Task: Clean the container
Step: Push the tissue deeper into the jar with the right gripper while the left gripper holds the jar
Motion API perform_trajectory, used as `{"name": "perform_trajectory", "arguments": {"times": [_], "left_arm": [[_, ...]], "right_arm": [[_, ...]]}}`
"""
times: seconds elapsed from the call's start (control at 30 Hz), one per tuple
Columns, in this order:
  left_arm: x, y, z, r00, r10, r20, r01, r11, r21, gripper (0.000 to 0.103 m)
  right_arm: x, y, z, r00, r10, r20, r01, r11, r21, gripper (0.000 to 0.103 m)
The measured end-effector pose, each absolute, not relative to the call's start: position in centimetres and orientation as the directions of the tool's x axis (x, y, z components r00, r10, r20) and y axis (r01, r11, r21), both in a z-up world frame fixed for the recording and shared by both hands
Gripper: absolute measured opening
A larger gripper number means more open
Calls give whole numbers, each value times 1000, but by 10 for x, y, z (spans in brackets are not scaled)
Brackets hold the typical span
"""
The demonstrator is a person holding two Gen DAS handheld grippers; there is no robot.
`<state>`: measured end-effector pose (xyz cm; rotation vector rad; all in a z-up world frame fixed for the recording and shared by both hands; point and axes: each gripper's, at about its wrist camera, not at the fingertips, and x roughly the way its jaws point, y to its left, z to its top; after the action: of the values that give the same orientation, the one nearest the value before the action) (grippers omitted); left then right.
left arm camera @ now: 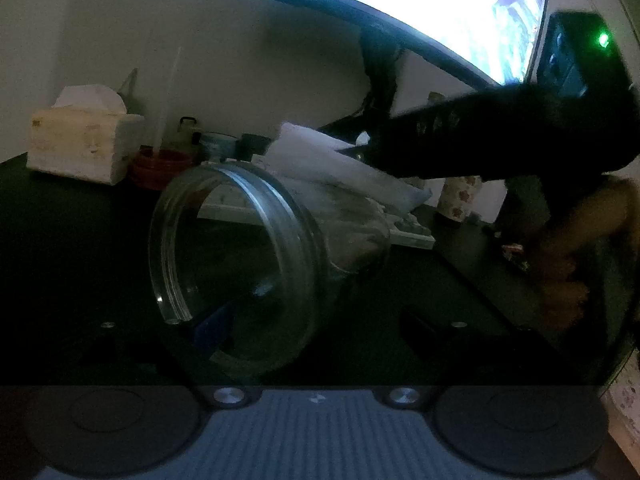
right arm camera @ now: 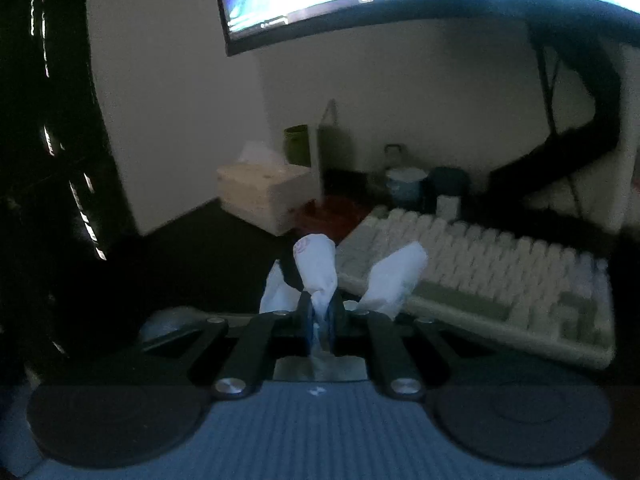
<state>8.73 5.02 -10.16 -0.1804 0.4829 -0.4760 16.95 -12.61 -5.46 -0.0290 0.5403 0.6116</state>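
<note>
A clear glass jar (left arm camera: 248, 264) lies tilted in the left wrist view, its wide threaded mouth turned toward the camera and to the left. My left gripper (left arm camera: 316, 324) is shut on the jar; a blue pad (left arm camera: 212, 330) shows through the glass and the other finger is a dark shape at the right. My right gripper (left arm camera: 376, 148) reaches in from the right above the jar with a white tissue (left arm camera: 332, 160) in it. In the right wrist view the right gripper (right arm camera: 320, 308) is shut on that crumpled tissue (right arm camera: 318, 268), whose ends stick up and out sideways.
A dark desk (left arm camera: 60, 240) holds a tissue box (left arm camera: 84, 144), a red dish (left arm camera: 160, 164), small pots (right arm camera: 404, 184) and a pale keyboard (right arm camera: 500, 276). A bright monitor (left arm camera: 400, 0) hangs above. A mouse (right arm camera: 168, 324) lies left. A person's hand (left arm camera: 568, 264) is at right.
</note>
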Motion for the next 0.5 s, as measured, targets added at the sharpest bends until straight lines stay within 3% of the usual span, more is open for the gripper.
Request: {"name": "perform_trajectory", "arguments": {"times": [0.2, 0.37, 0.43, 0.47, 0.5], "left_arm": [[85, 45, -100, 777, -482, -404, 399, 874, -276, 92], [81, 49, -100, 763, -500, -410, 410, 864, -292, 86], [88, 44, -97, 768, -486, -417, 409, 873, -265, 66], [93, 40, -96, 772, -477, -421, 407, 879, -250, 48], [95, 42, -96, 765, -491, -418, 419, 871, -256, 36]], "right_arm": [[143, -98, -47, 625, 602, -496, -665, 744, 65, 9], [175, -133, -54, 704, 480, -523, -486, 863, 138, 9], [176, -139, -54, 707, 470, -528, -464, 872, 155, 9], [171, -137, -53, 696, 489, -526, -486, 860, 156, 9], [166, -135, -52, 685, 507, -524, -507, 847, 156, 9]]}}
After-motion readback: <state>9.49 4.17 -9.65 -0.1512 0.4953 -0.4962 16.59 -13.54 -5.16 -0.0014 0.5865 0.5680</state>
